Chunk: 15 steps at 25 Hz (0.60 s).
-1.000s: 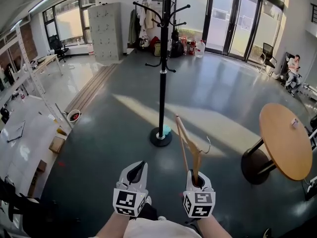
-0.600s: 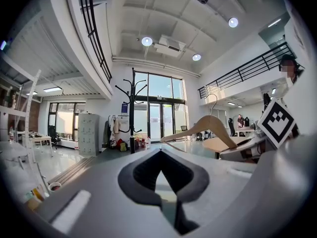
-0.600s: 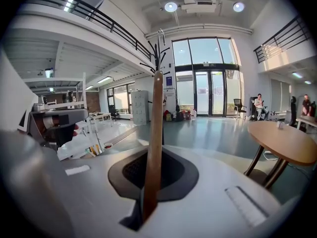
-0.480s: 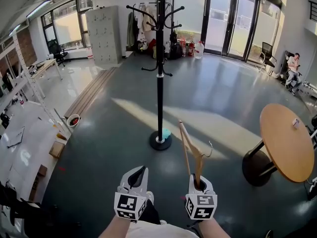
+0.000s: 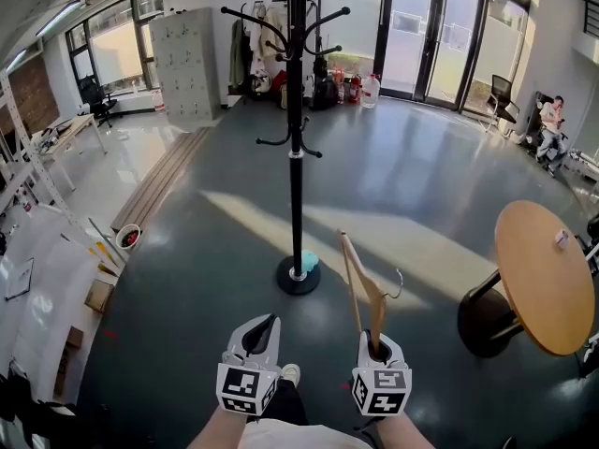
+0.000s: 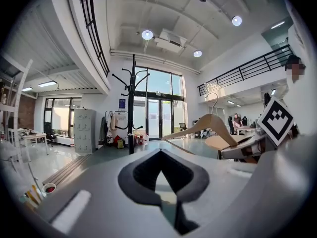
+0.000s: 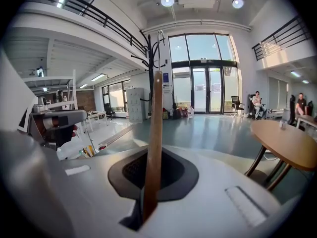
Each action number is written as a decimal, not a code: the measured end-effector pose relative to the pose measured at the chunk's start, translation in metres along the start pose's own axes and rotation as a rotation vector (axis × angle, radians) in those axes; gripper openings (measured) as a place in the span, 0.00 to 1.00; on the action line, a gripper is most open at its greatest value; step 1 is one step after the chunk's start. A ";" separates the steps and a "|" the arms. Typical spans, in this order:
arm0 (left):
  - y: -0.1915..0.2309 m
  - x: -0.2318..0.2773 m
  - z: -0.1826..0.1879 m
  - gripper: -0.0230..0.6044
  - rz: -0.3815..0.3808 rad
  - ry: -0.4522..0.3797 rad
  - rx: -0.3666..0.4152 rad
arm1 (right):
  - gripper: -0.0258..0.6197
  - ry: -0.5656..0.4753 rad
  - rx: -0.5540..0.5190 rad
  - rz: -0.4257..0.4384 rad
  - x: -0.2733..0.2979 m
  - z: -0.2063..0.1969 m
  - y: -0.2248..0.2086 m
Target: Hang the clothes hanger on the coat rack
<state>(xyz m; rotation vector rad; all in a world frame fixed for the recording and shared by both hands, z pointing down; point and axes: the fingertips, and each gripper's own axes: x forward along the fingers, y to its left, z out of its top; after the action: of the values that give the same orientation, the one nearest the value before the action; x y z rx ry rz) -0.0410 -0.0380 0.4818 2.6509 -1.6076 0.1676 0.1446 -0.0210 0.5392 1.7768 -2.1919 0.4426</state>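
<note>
The right gripper (image 5: 376, 343) is clamping its jaws on a wooden clothes hanger (image 5: 359, 283), facing the black coat rack (image 5: 296, 157); the left gripper (image 5: 261, 326) is carrying nothing, jaws together.

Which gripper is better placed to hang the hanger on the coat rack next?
Right. The right gripper is shut on the wooden hanger, its hook free, and the coat rack stands ahead of it. The left gripper is shut and holds nothing.
</note>
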 end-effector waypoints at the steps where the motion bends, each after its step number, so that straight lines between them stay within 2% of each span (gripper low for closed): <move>1: 0.009 0.012 0.001 0.04 -0.003 -0.001 -0.002 | 0.08 0.000 0.000 -0.007 0.011 0.006 -0.001; 9: 0.090 0.116 0.028 0.04 -0.051 -0.025 0.005 | 0.08 -0.013 0.030 -0.081 0.119 0.067 -0.015; 15: 0.142 0.168 0.048 0.04 -0.064 -0.047 0.027 | 0.08 -0.041 0.032 -0.115 0.187 0.113 -0.018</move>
<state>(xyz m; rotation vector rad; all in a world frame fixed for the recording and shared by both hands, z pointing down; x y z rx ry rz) -0.0864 -0.2565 0.4497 2.7425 -1.5411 0.1273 0.1213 -0.2376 0.5131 1.9333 -2.1072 0.4209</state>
